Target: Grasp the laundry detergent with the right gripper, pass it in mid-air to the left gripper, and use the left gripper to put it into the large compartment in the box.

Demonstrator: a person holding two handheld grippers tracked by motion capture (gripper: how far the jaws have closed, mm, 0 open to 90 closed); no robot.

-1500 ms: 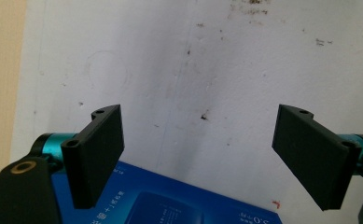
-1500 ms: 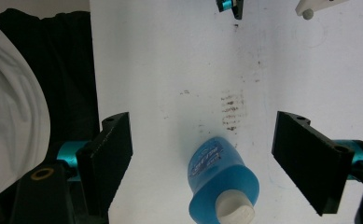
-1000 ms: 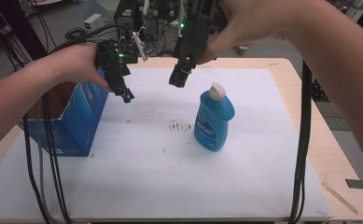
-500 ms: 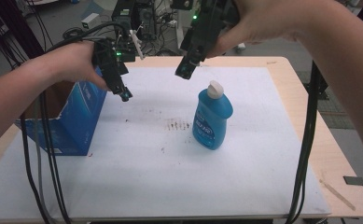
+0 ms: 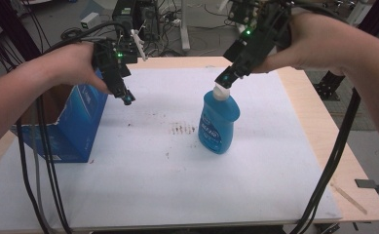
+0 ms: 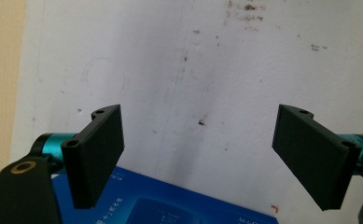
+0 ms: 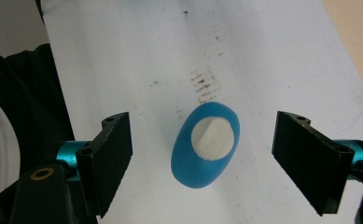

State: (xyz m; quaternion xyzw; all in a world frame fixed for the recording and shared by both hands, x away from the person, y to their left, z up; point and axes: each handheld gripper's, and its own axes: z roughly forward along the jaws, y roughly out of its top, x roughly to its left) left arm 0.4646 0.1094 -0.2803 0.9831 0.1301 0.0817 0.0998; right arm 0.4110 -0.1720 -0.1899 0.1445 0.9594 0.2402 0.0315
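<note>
The right gripper point(image 7: 202, 163) hangs with jaws apart above the blue bottle point(image 7: 206, 145), whose white cap point(image 7: 212, 138) sits between them.

I see a white foam sheet point(image 5: 143, 190) covering most of the light wooden tabletop point(image 5: 352, 195), with bare wood showing along the right edge of the frame. A patch of dark brown stains point(image 5: 183, 129) marks the sheet near the frame's centre. At the left of the frame stands an open blue cardboard box point(image 5: 72, 129). Along the top of the frame I make out black electronic gear and tangled cables point(image 5: 143, 22) on the grey floor.
</note>
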